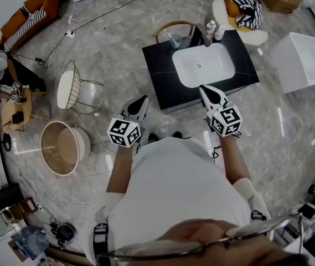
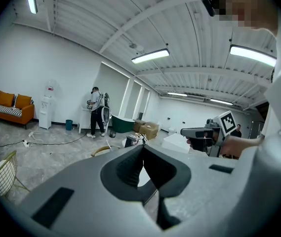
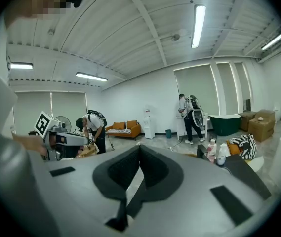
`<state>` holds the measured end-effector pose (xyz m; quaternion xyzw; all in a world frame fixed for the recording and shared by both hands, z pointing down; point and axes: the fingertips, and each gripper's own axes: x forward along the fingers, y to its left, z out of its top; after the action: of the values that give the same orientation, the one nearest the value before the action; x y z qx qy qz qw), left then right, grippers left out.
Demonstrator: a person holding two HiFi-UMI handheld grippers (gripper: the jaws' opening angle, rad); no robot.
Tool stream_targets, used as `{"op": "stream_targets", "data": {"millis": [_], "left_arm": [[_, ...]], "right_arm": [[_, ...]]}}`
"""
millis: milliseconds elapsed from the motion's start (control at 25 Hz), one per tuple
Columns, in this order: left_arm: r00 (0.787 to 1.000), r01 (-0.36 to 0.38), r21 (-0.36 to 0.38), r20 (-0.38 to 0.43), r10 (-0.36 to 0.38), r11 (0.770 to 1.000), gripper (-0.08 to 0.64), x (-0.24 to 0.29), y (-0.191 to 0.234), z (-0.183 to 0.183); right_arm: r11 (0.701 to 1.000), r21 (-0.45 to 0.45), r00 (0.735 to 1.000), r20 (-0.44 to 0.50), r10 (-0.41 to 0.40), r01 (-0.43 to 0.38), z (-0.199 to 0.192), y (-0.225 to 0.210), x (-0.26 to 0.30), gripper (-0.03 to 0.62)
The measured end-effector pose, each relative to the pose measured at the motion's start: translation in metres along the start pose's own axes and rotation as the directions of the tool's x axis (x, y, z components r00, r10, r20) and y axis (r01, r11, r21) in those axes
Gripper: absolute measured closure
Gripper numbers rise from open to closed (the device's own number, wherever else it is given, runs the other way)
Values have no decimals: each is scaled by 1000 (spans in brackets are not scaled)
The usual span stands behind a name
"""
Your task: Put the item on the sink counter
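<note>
Closest to us is the person's white shirt [image 1: 174,187], with both forearms stretched forward. We see the left gripper [image 1: 143,100] and right gripper [image 1: 203,88] held level with each other and well apart, both aimed at the black sink surface [image 1: 163,79]. In the head view the right gripper's tip overlaps the front edge of that surface, and the left one sits just off its front left corner, over the marble floor [image 1: 113,54].

In the gripper views the left fingers [image 2: 130,168] are pressed together at the tips and empty. The right fingers [image 3: 124,171] are the same, tips together and gripping nothing.

We can't tell which thing the task means. Two bottles [image 1: 215,30] stand on the sink surface at its back right, just beside the faucet [image 1: 205,37]. A clear cup [image 1: 175,40] stands at the back left of the white basin [image 1: 204,65]. A wire chair [image 1: 68,87] and a round tub [image 1: 63,146] are on the floor to the left, well apart from the sink.
</note>
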<state>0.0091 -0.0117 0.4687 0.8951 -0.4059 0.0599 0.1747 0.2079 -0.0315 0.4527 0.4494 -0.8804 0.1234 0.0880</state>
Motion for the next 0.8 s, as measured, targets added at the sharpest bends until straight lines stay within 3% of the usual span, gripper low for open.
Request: {"op": "stream_targets", "data": {"millis": [800], "left_arm": [[1000, 9, 2, 6, -9, 1000, 555, -14, 11, 6]], "right_arm": [[1000, -2, 1000, 9, -2, 2, 9, 17, 7, 586]]}}
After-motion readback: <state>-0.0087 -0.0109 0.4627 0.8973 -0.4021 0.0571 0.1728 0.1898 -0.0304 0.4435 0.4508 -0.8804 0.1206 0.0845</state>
